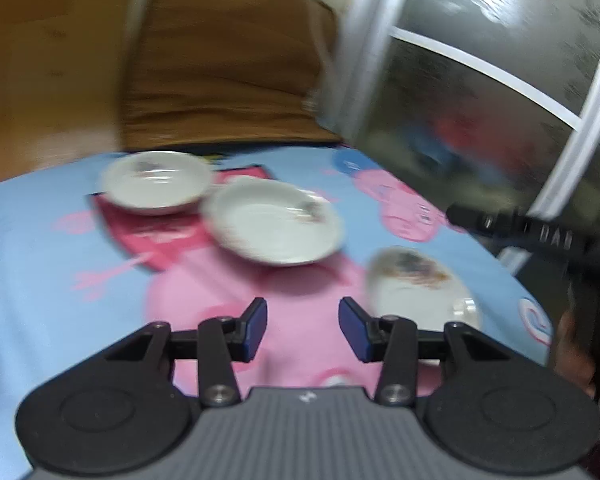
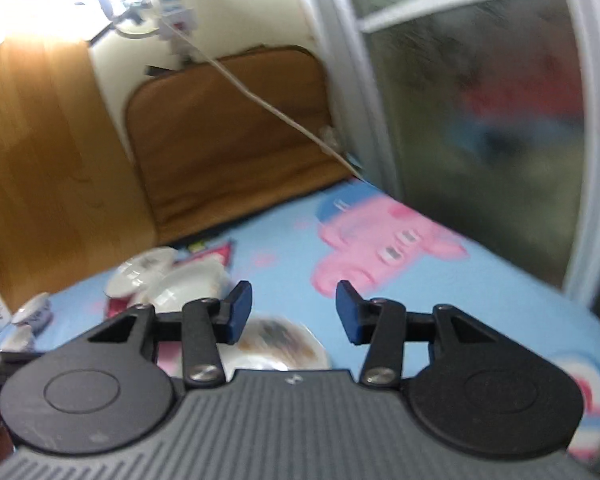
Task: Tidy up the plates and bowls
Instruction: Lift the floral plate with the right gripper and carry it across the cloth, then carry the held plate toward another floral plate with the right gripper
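Three white dishes lie on a blue and pink cartoon tablecloth [image 1: 28,240]. In the left wrist view a shallow dish [image 1: 156,182] is far left, a larger one [image 1: 274,226] sits beside it, and a patterned plate [image 1: 416,284] lies near right. My left gripper [image 1: 303,330] is open and empty, above the cloth short of the dishes. The right gripper's black body [image 1: 540,236] shows at the right edge. In the right wrist view my right gripper [image 2: 294,312] is open and empty above the patterned plate [image 2: 280,340]; the two white dishes [image 2: 180,280] lie left.
Small patterned cups or bowls [image 2: 32,312] stand at the table's left edge. A brown folded board [image 1: 224,60] leans against the wall behind the table. A frosted glass door with a white frame [image 1: 500,80] stands to the right. A white cable [image 2: 268,108] hangs across the board.
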Demonstrator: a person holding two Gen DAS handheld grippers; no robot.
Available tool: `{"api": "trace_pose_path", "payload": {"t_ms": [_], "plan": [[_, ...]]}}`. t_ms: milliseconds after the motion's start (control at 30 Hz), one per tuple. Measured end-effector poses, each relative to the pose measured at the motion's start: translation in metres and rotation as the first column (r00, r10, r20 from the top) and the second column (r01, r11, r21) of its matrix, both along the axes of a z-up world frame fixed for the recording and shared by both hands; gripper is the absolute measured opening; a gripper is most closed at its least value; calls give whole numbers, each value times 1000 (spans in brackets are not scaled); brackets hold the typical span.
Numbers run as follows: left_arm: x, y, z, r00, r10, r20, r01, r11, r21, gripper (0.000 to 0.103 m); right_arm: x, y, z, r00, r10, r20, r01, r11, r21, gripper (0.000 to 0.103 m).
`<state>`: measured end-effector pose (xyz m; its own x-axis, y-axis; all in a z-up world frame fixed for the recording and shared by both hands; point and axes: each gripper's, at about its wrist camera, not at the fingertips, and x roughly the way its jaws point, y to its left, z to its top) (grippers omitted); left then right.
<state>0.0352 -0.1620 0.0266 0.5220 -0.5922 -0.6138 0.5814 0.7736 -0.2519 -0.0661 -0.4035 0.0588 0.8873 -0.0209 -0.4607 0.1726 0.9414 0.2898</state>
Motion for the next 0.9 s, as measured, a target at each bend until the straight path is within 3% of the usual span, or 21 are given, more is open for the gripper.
{"api": "trace_pose_path", "payload": {"t_ms": [133,367,433,500,733,900], "plan": [[0,38,-6,996,86,-1,-86,996,6,40,53,9,3,989,111,-96,-109,994,31,48],[-9,81,-13,988,155,29,-155,988,-2,40,129,6,-20,937,127,-324,-86,987,139,48],[-9,91,-15,985,170,21,-170,985,-16,40,140,8,-28,920,142,-364,-83,982,172,36],[-8,97,-16,982,187,8,-187,982,-32,40,144,16,-33,902,173,-395,-105,976,189,25],[-13,122,-17,974,225,0,-224,972,-68,40,134,38,-27,898,182,-400,-139,981,136,16],[-18,135,-16,969,246,-4,-245,965,-91,40,113,61,-20,889,238,-391,-212,971,109,16]]}}
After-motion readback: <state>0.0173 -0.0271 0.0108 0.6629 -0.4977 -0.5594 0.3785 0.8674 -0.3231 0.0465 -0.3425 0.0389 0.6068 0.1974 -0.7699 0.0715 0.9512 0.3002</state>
